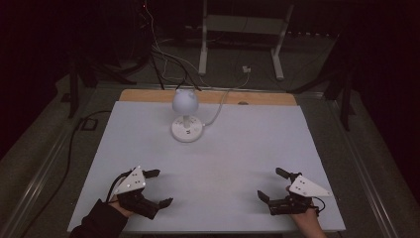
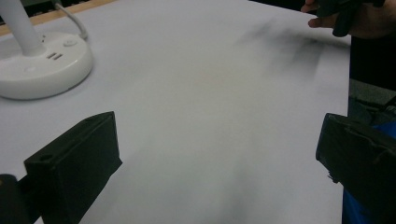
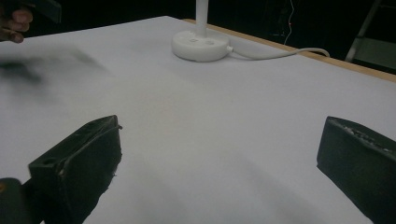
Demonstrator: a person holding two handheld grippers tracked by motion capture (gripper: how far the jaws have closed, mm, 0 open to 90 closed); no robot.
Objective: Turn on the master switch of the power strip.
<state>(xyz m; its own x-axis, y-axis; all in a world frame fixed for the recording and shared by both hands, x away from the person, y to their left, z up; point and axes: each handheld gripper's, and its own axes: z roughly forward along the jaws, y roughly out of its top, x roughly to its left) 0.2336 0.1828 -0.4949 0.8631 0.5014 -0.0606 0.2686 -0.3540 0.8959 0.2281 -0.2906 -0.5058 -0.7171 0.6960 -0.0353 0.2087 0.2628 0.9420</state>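
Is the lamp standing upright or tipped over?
Upright. The lamp sits flat on its round base at the table's far side, its stem rising straight with the head on top.

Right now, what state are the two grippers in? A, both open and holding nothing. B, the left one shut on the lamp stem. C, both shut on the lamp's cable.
A: the left gripper and right gripper each have jaws spread wide over bare table, well short of the lamp.
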